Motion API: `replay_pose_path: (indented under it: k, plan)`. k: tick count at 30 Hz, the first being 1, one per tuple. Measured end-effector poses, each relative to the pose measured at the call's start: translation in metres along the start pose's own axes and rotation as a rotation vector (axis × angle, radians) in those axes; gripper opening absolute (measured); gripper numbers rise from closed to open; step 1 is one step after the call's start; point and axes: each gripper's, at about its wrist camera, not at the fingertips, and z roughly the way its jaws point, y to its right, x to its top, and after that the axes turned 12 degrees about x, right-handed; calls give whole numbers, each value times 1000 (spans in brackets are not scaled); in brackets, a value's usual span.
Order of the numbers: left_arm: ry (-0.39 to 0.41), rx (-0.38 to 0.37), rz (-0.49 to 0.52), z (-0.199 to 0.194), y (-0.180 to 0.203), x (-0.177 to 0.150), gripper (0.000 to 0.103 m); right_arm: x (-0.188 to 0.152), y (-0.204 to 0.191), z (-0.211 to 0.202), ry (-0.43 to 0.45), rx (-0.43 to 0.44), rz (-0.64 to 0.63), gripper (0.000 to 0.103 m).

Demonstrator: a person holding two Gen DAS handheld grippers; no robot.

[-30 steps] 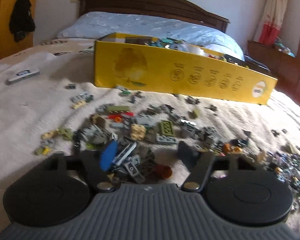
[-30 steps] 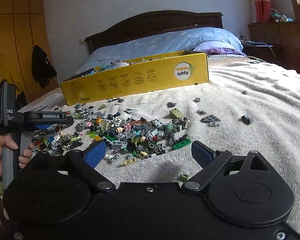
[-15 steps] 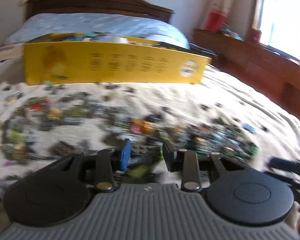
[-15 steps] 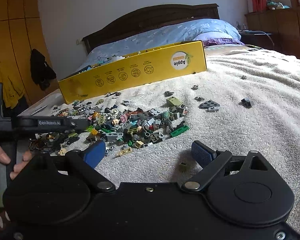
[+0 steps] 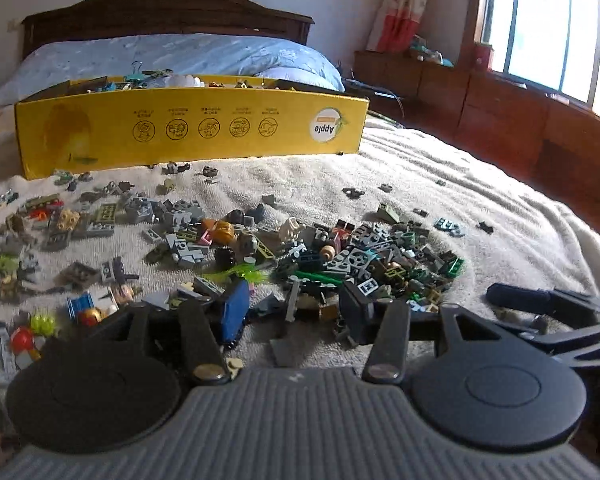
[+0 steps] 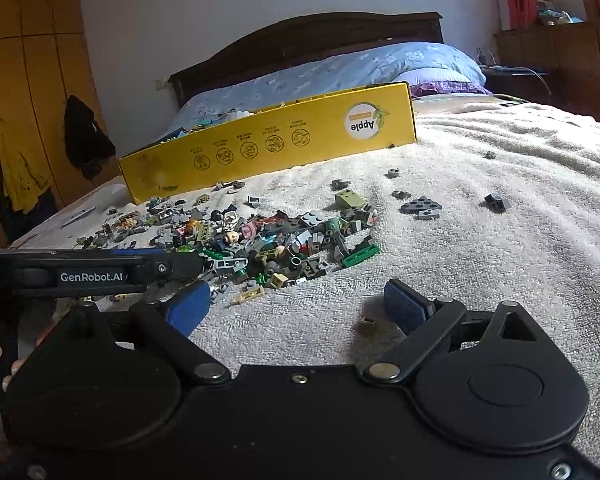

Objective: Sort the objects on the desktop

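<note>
A bedroom: a bed with a dark wooden headboard and a pale blue quilt at its head carries a cream towelling blanket that covers the rest of it. Across the blanket, toward the head of the bed, lies a long yellow cardboard box printed "Apple", its open top showing small mixed items. In front of the box a loose heap of small plastic building bricks, mostly grey, green and tan, spreads over the middle of the bed toward its left edge, with a few stray pieces well apart toward the right edge, among them a flat dark grey plate with studs.

The left gripper sits low at the near edge of the heap, its blue-padded fingers parted with several bricks lying between them, none clamped. The right gripper hovers over bare blanket just beside the heap, its fingers spread wide and holding nothing; a small tan brick lies on the blanket between them, nearer the right finger.
</note>
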Motion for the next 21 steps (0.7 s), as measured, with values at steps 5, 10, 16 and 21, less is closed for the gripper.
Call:
replay_pose_path:
  k: [5,10,16,21]
  plan:
    - [35,72,-19,-16,3,-7,49,-4,0,0,1,1,-12,94]
    - [39,100,15,-20,7,-12,31,-6,2,-1,13,10,-6,94]
    - [28,141,18,-4,7,-12,8,-7,2,-4,18,10,4,94]
    - [65,94,36,-24,7,-14,5,-7,2,-11,22,7,10,94]
